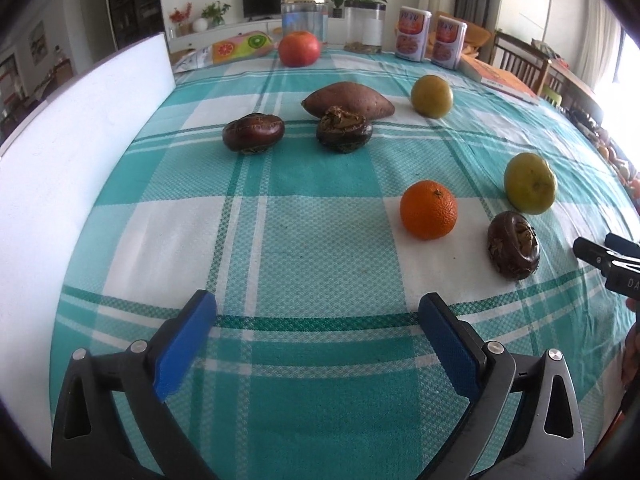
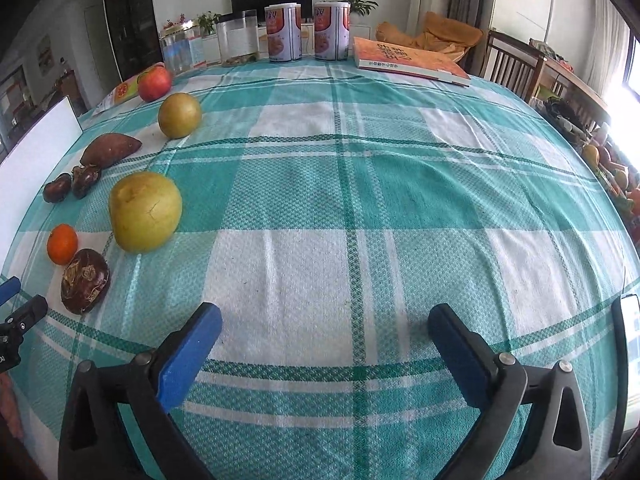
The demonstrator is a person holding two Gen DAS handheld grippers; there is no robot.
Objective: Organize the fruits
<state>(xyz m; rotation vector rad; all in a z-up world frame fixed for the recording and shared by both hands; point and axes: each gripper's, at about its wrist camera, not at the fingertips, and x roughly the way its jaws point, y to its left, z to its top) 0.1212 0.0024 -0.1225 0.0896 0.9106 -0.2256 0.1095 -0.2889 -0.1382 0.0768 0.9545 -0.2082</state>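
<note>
Fruits lie scattered on a teal checked tablecloth (image 1: 312,176). In the left wrist view: an orange (image 1: 429,209), a near yellow-green pear (image 1: 530,183), a far pear (image 1: 432,96), a red apple (image 1: 299,48), a sweet potato (image 1: 347,100), and three dark water chestnuts (image 1: 253,133) (image 1: 344,129) (image 1: 513,250). My left gripper (image 1: 318,340) is open and empty, low over the cloth, short of the fruits. My right gripper (image 2: 325,352) is open and empty over bare cloth, right of the near pear (image 2: 145,211), the orange (image 2: 62,244) and a chestnut (image 2: 85,281).
A white board (image 1: 80,152) stands along the table's left side. At the far edge stand clear jars (image 1: 304,16), two cans (image 2: 285,32) and a book (image 2: 408,60). Wooden chairs (image 2: 516,64) stand to the right. A phone (image 2: 628,364) shows at the right edge.
</note>
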